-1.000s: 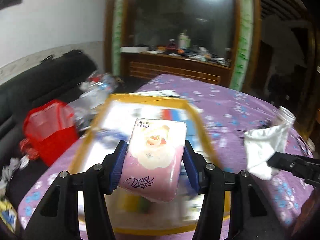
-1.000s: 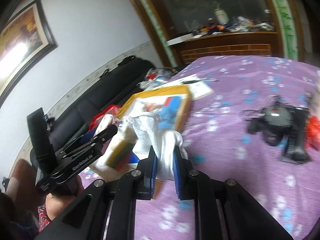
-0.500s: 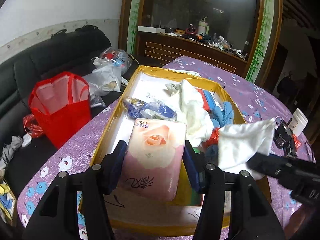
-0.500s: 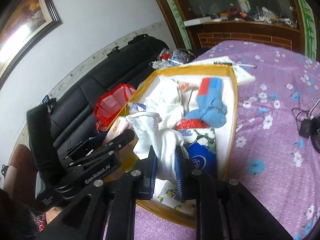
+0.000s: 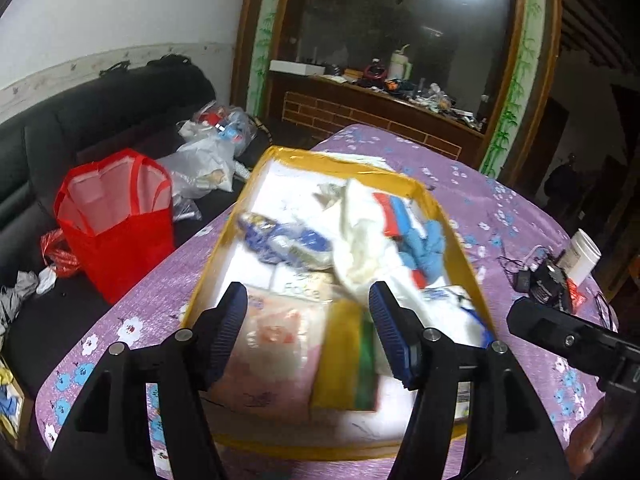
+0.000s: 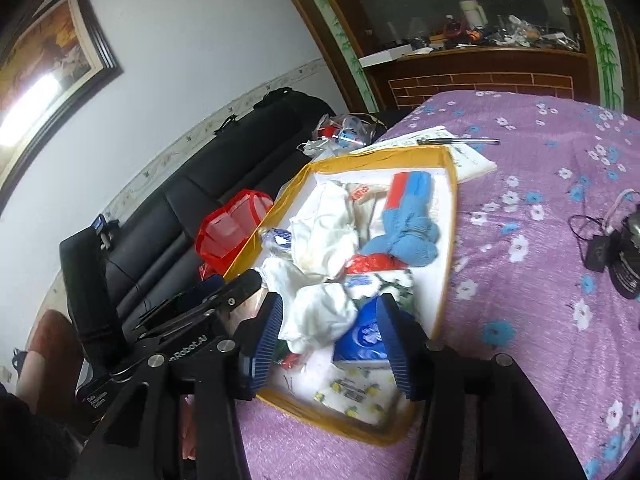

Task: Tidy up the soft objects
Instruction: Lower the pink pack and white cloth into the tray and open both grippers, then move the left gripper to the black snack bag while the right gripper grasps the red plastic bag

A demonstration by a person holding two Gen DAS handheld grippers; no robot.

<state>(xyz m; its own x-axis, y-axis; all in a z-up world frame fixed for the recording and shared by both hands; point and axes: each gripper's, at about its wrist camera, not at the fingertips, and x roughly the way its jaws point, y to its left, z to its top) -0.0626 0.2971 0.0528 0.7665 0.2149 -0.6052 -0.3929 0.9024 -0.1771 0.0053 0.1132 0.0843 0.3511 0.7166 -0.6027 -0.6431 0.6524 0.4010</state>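
Left claw [image 5: 308, 322]: jaws opening, pads clear of pink tissue pack [image 5: 276, 344], pack blurred, lying or dropping at near end of yellow-rimmed box [image 5: 452, 224].
Right claw [image 6: 330, 326]: jaws opening, white cloth [image 6: 316, 314] loose between pads, draped over packs inside box.
Box contents: blue knitted item [image 6: 408, 236], second white cloth [image 6: 324, 236], blue wipes pack [image 6: 360, 340].
Location: purple floral surface [image 6: 540, 320], box at edge beside red bag [image 5: 116, 220].
Risks: cloth snagging on ribbed pad during withdrawal, dragged back out; pack tipping against box wall, left askew; claws close together, likely to knock.
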